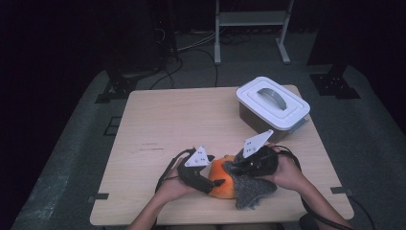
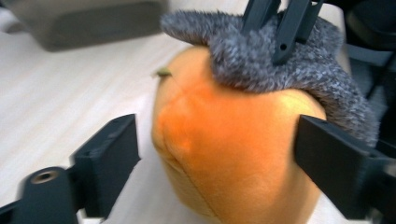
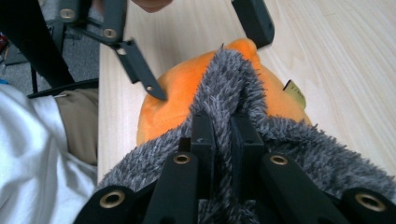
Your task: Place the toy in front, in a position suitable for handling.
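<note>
The round orange plush ball [image 1: 221, 179] lies on the light wooden bench [image 1: 158, 124], near the bench's front edge and well in front of the white lidded plastic box with a grey handle [image 1: 272, 103], which stands toward the far right corner. A grey fuzzy cloth [image 1: 251, 188] is draped over the right side of the orange plush ball and spills onto the bench just beside it. The right claw [image 3: 223, 130] is pressed together on a raised ridge of this cloth directly over the ball, pinching the fabric between its two black jaws; the likely reason is to hold the cloth up and pull it across or off the soft shape. The left claw [image 2: 215, 154] stands spread, one jaw on each side of the orange plush ball; the right-hand jaw sits at the ball's flank while the left-hand jaw stands clear of it, so the ball is bracketed rather than squeezed, apparently to keep it from rolling while the cloth is worked. The left hand [image 1: 174, 184] comes in from the near edge left of the ball, forearm angled inward, with the claw pointing level across the bench toward the ball. The right hand [image 1: 287, 172] reaches in from the ball's right side, wrist bent so its claw points down and leftward onto the ball's top.
</note>
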A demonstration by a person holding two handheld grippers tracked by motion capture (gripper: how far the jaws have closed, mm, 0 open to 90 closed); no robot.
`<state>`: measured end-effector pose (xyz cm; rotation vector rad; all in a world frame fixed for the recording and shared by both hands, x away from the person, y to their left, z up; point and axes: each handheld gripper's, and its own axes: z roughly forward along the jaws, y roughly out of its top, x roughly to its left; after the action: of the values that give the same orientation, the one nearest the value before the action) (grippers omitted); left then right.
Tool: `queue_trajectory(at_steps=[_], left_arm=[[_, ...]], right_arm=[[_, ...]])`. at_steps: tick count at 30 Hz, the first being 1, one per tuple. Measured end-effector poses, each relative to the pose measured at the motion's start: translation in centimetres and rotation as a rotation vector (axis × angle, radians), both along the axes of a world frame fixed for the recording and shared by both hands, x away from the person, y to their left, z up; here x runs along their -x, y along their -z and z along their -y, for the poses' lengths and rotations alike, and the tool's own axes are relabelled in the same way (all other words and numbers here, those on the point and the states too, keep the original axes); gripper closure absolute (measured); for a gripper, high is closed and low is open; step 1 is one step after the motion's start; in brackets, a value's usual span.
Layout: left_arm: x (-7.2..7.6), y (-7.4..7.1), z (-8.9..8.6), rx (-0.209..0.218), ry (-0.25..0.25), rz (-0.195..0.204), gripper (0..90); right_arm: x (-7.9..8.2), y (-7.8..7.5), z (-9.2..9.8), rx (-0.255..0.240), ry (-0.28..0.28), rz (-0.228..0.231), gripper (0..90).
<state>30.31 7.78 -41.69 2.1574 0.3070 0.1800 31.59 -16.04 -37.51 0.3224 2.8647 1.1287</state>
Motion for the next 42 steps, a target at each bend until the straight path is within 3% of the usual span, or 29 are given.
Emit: queue_trajectory(at_steps=[5, 9, 14, 20, 22, 25, 30, 34, 42], left_arm=[[0.5, -0.1, 0.5, -0.021, 0.009, 0.053, 34.9], [0.9, -0.2, 0.5, -0.04, 0.023, 0.101, 36.4], [0.8, -0.5, 0.0, -0.055, 0.027, 0.117, 37.1], [0.8, -0.6, -0.3, -0.051, 0.024, 0.123, 37.1], [0.8, -0.6, -0.1, -0.054, 0.027, 0.133, 37.1], [0.9, -0.7, 0.0, -0.064, 0.037, 0.159, 37.3], [1.0, -0.8, -0.3, -0.083, 0.043, 0.182, 37.5], [0.9, -0.6, -0.8, -0.078, 0.041, 0.171, 37.7], [0.9, -0.5, -0.7, -0.065, 0.038, 0.157, 37.6]], right_arm=[[0.5, -0.8, 0.2, 0.001, 0.001, 0.041, 81.1], [0.6, -1.6, -1.0, -0.009, -0.028, 0.074, 81.1], [0.2, -1.0, -1.1, -0.01, -0.026, 0.044, 81.2], [0.0, -0.3, 0.9, 0.001, 0.012, 0.014, 81.3], [0.1, -0.5, 1.4, 0.005, 0.018, 0.026, 81.3], [0.2, -0.9, 1.4, -0.019, 0.021, 0.041, 81.3], [-0.2, -1.3, 0.6, -0.109, 0.009, 0.041, 81.1], [-0.4, -0.2, 0.7, -0.139, 0.013, 0.012, 80.9], [0.3, 1.9, 3.7, -0.201, 0.081, -0.024, 80.6]])
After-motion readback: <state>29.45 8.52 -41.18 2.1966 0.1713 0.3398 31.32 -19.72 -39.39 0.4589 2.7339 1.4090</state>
